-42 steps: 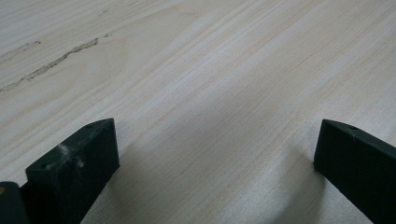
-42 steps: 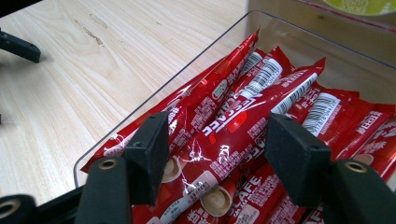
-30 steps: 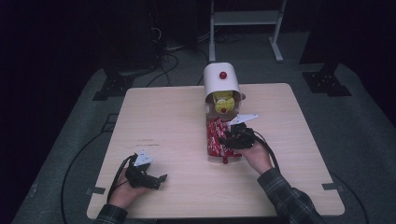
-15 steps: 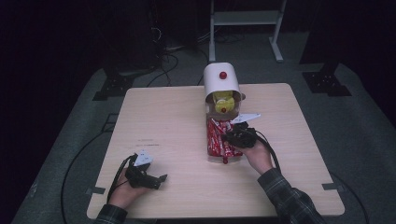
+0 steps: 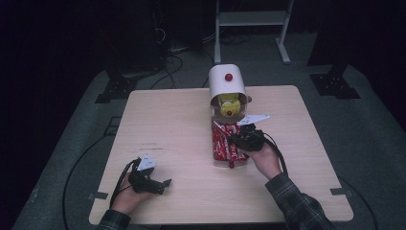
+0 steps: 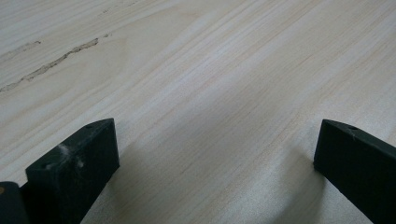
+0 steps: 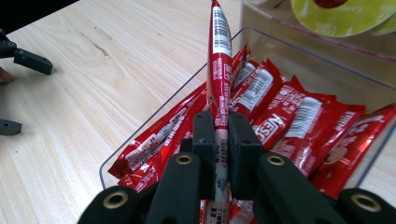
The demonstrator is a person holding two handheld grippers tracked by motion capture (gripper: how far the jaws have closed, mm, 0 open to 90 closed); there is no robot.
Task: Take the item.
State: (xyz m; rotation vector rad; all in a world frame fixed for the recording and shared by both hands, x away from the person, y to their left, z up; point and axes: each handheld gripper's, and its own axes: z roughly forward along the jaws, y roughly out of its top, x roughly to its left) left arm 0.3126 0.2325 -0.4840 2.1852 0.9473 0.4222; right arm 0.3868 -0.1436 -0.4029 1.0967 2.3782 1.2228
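My right gripper (image 7: pixel 221 135) is clamped on one red sachet (image 7: pixel 219 56), which stands up toward the top of the right gripper view, above the clear tray (image 7: pixel 327 70) of red sachets at centre frame. In the high view that tray (image 5: pixel 216 160) sits mid-table. My left gripper (image 5: pixel 160 184), lower left, rests on bare wooden table (image 6: pixel 210 70), jaws wide apart.

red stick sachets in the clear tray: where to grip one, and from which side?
Grip a red stick sachet near one end, across its narrow width, coming from above through the clear tray's open top. The sachets are long, thin and flat, and piled loosely, so a jaw fits on each flat face. The right gripper already holds one this way, jaws closed on its lower end, its length pointing away.
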